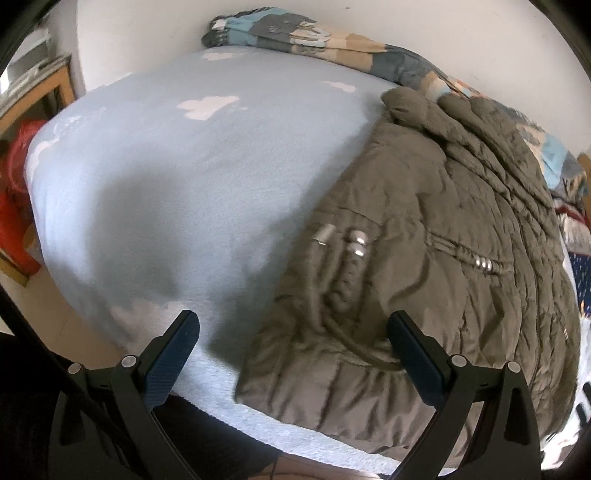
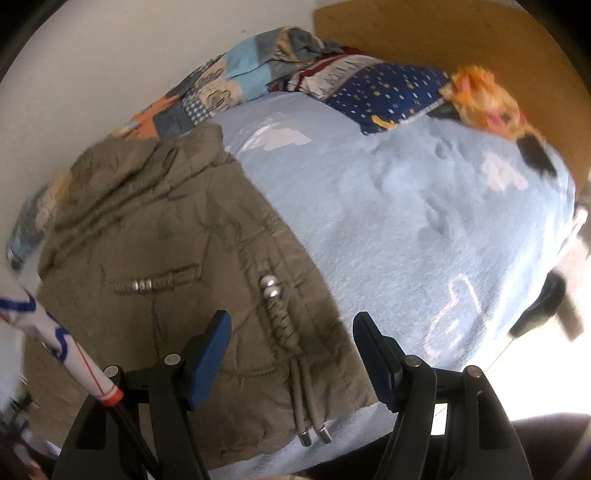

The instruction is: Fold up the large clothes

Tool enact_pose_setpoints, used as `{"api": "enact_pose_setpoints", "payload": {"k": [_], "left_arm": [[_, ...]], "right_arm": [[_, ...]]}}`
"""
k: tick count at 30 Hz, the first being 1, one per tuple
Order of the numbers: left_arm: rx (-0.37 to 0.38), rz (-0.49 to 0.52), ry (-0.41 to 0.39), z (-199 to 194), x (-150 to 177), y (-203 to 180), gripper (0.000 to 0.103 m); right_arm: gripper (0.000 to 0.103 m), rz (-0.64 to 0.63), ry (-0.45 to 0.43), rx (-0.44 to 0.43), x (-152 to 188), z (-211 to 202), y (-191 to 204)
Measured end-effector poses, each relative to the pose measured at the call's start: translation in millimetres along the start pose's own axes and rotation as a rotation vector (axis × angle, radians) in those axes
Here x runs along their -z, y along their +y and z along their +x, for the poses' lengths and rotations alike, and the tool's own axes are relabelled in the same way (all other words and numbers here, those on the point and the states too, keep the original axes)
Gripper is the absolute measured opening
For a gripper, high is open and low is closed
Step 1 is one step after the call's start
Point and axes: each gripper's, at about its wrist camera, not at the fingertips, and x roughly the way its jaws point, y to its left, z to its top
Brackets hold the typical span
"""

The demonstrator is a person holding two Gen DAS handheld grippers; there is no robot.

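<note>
Your jacket (image 1: 424,236) is lying on the bed (image 1: 184,166), on the light blue cloud blanket, bunched up against the side where the patchwork quilt (image 1: 295,33) runs along the wall. The hem is the end closest to you, right at the bed's near edge, with the drawcords (image 2: 310,402) dangling toward you. The collar end points away, toward the wall. So the long axis runs roughly from you straight back, tilted a bit in each view.

Both pairs of fingers are spread wide with nothing pinched. Neither looks like it's touching fabric yet.

The left gripper (image 1: 291,354) hovers over the jacket's near-left corner: its one finger is over bare blanket and the other over the hem by the cords. The right gripper (image 2: 291,354) sits over the near-right part of the hem, cords between its fingers, one finger above the jacket and the other out over blanket. So each hand straddles its own side edge of the hem, and they look about equally near it.

My guess is the next move depends on those two hem corners. From there the hem would fold away from you, along the long axis toward the collar. Watch that the loose cords don't get grabbed instead of the fabric.
</note>
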Motion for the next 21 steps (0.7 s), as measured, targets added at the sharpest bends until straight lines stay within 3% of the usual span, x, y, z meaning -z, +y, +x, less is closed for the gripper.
{"api": "enact_pose_setpoints", "payload": {"k": [4,8,10,16,20,21], "left_arm": [[0.125,-0.083,0.077,3,-12,26,0.102],[0.227,-0.168,0.13,7,-17,49,0.102],[0.253,-0.217,0.147,10,-17,58,0.102],[0.316,-0.351,0.184,23,-14,79,0.102],[0.328,-0.334,0.195,27,-9,71,0.102],[0.342,-0.32,0.193,25,-8,67,0.102]], "right_arm": [[0.073,0.145,0.035,-0.081,-7,4,-35],[0.073,0.301,0.124,-0.189,-2,22,-61],[0.073,0.347,0.151,-0.215,2,29,-66],[0.073,0.355,0.23,-0.287,11,47,-52],[0.072,0.345,0.244,-0.31,16,50,-45],[0.067,0.338,0.244,-0.315,16,49,-43]]}}
